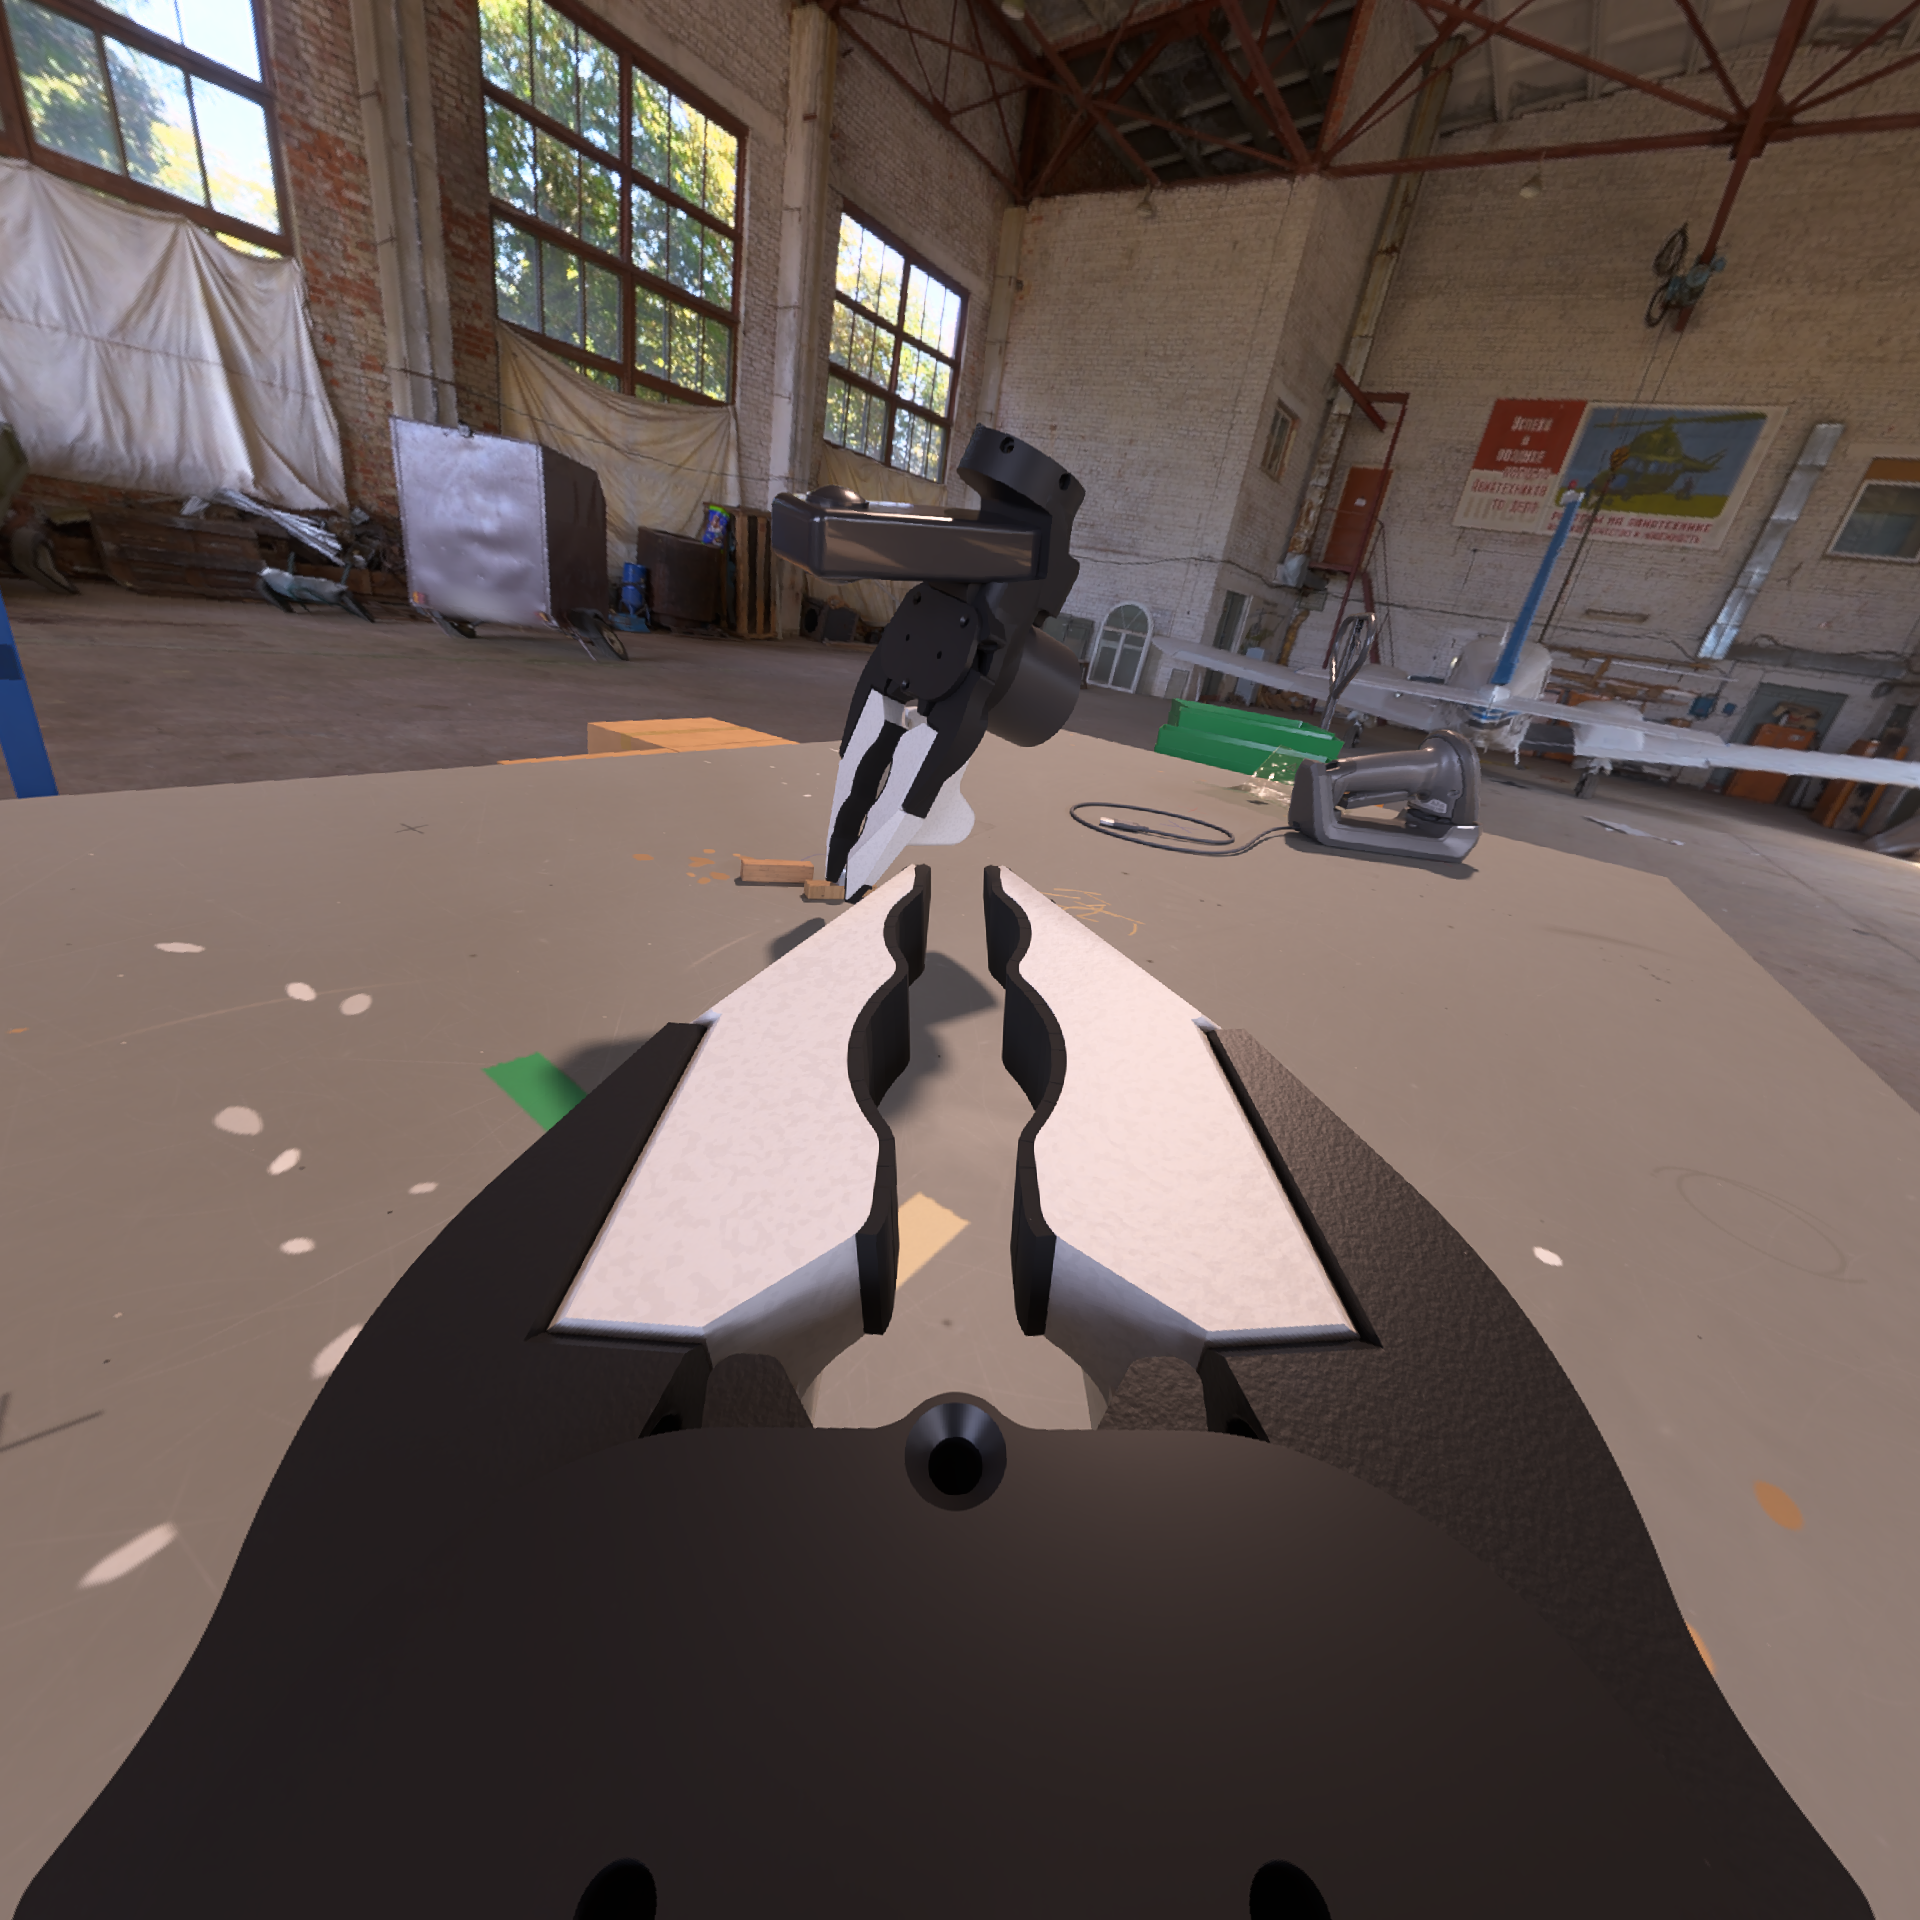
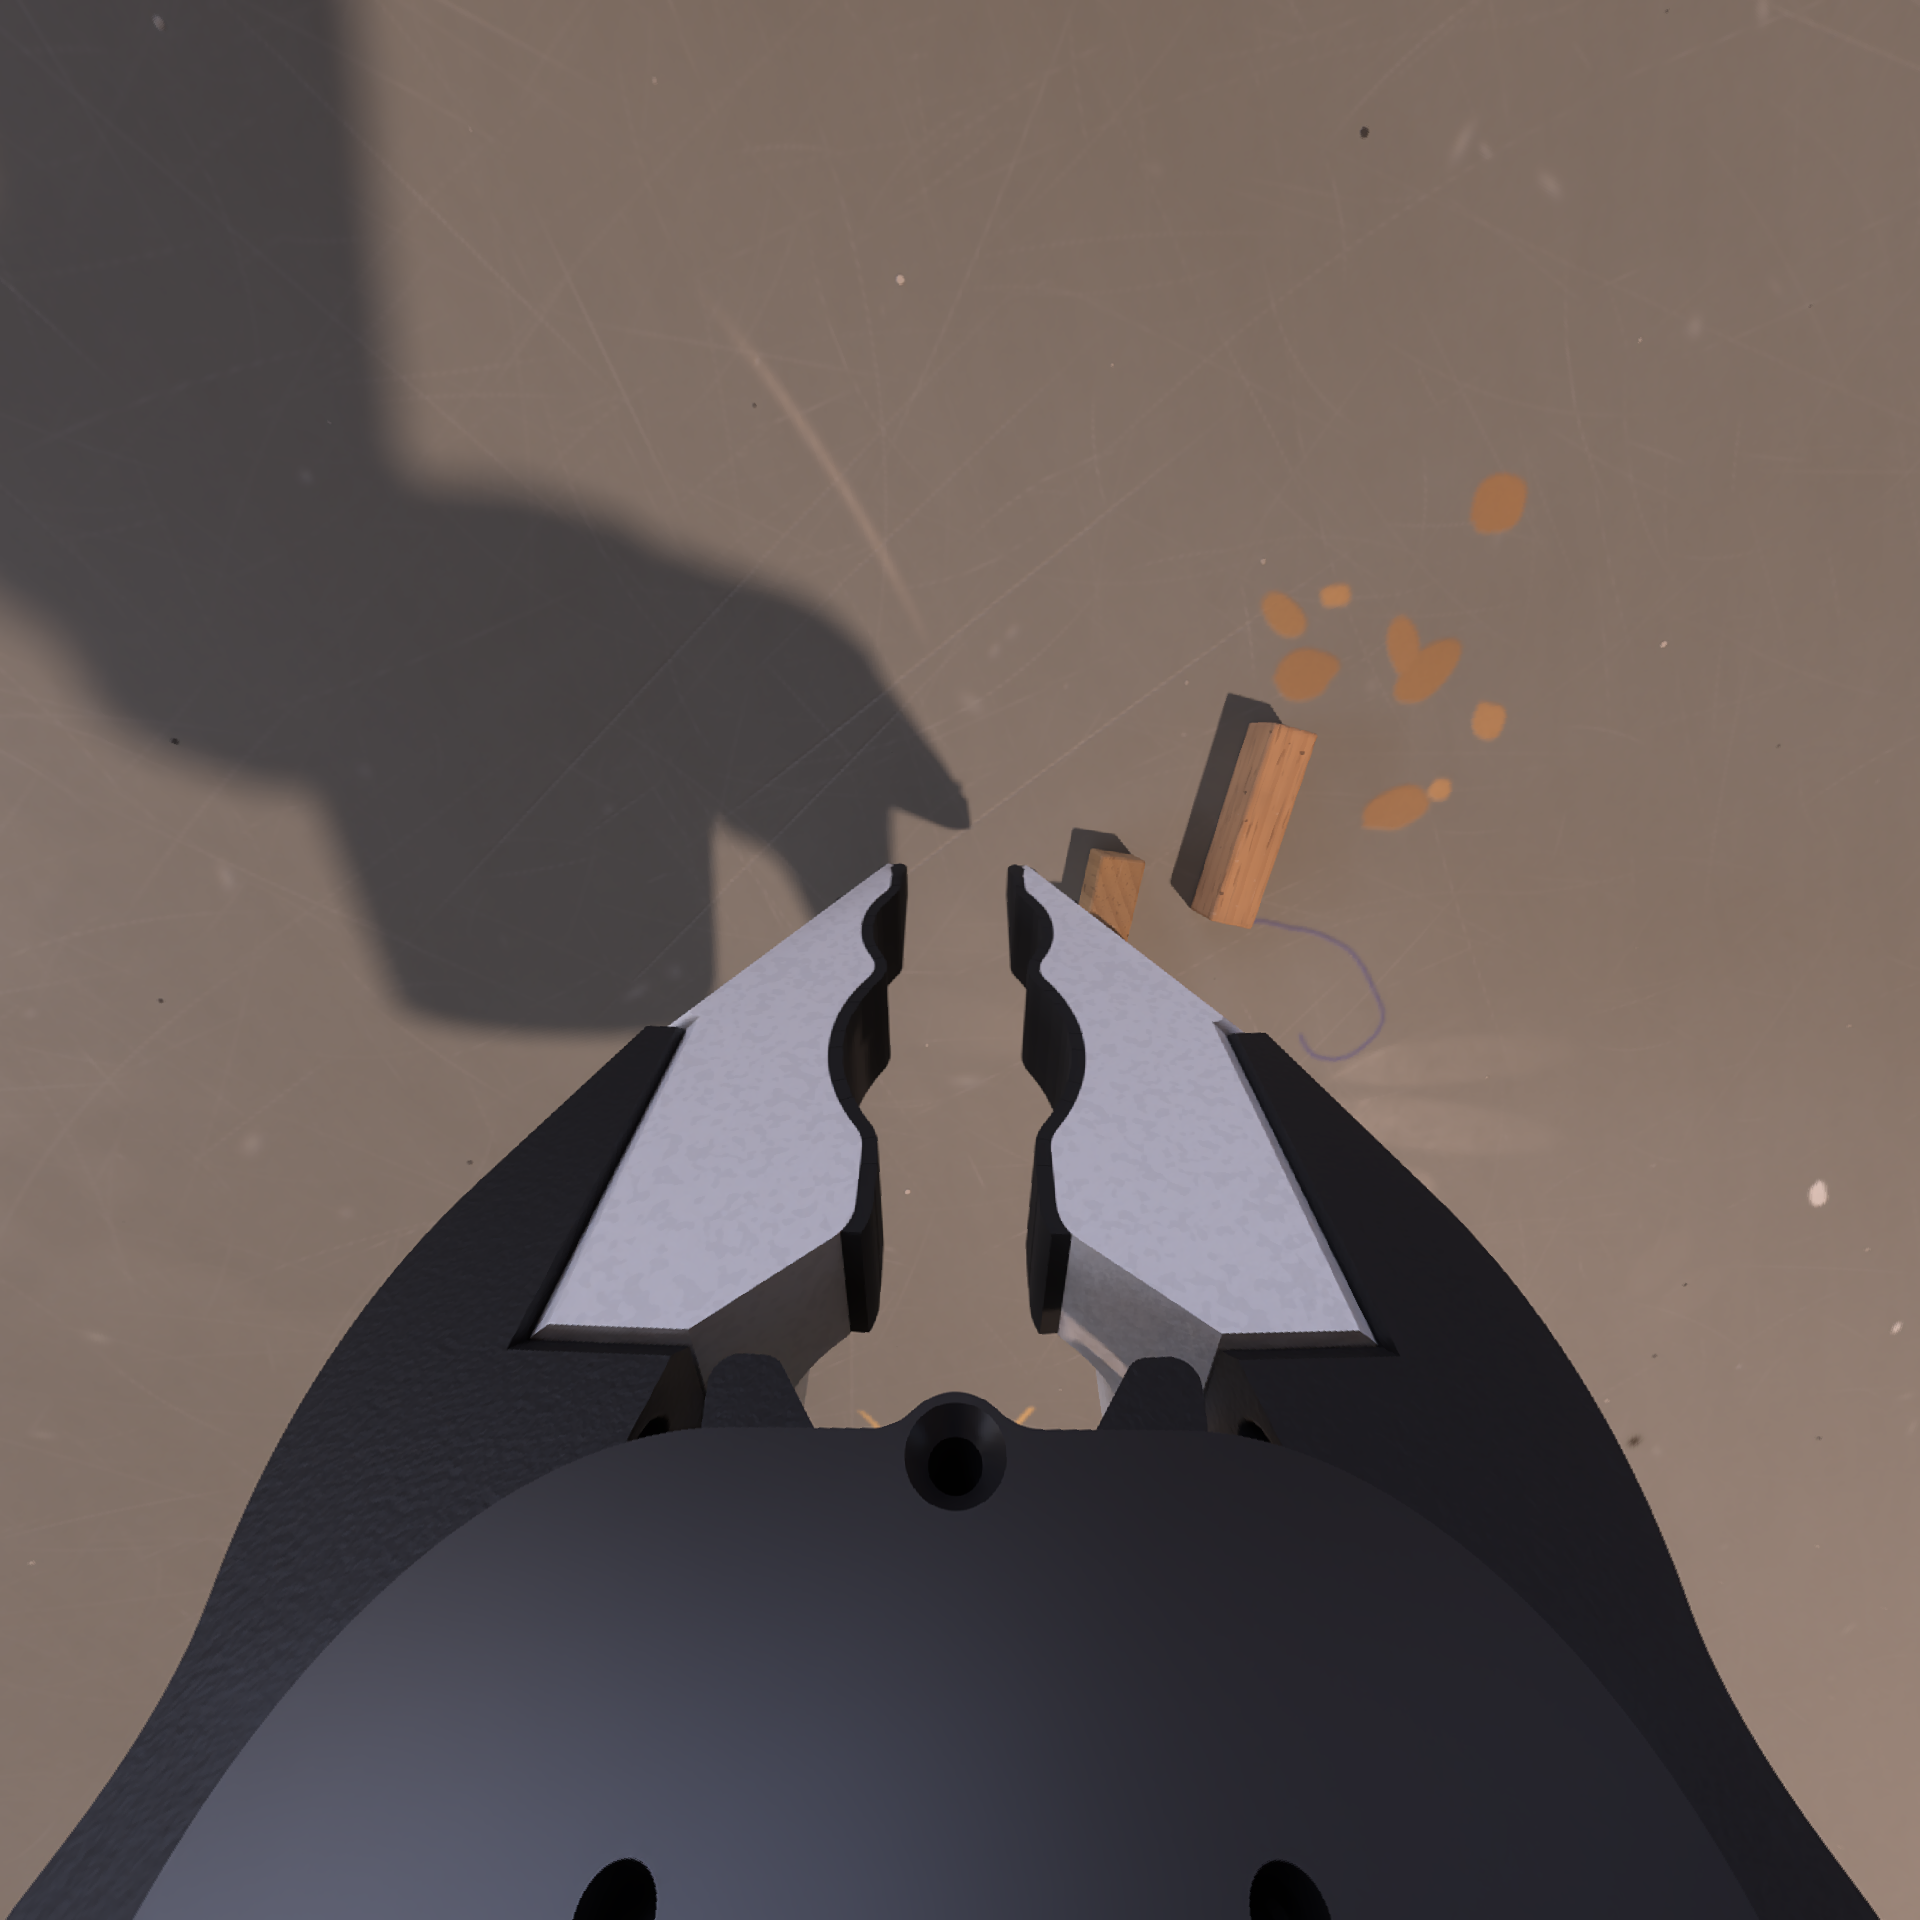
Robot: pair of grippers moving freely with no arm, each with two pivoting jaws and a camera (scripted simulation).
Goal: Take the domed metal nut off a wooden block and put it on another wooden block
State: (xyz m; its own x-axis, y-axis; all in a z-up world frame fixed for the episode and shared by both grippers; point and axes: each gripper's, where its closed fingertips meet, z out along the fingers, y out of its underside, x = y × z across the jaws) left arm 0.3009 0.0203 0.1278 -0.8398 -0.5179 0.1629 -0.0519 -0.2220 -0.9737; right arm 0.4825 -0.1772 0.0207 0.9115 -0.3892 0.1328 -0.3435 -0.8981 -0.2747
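A small wooden block (image 2: 1110, 891) and a longer wooden block (image 2: 1252, 826) lie on the tan table, just right of my right gripper (image 2: 956, 883). That gripper points down at the table, its jaws a little apart with nothing between them. In the left wrist view the right gripper (image 1: 854, 878) has its tips at the table beside the small block (image 1: 824, 888), with the longer block (image 1: 776, 870) behind. My left gripper (image 1: 956, 883) hovers low over the table, open and empty, aimed at them. I see no domed metal nut in either view.
A grey handheld scanner (image 1: 1382, 805) with a coiled cable sits at the table's right back. Green boxes (image 1: 1247, 738) and a cardboard box (image 1: 675, 736) stand beyond the far edge. Orange paint spots (image 2: 1413, 665) mark the table near the blocks.
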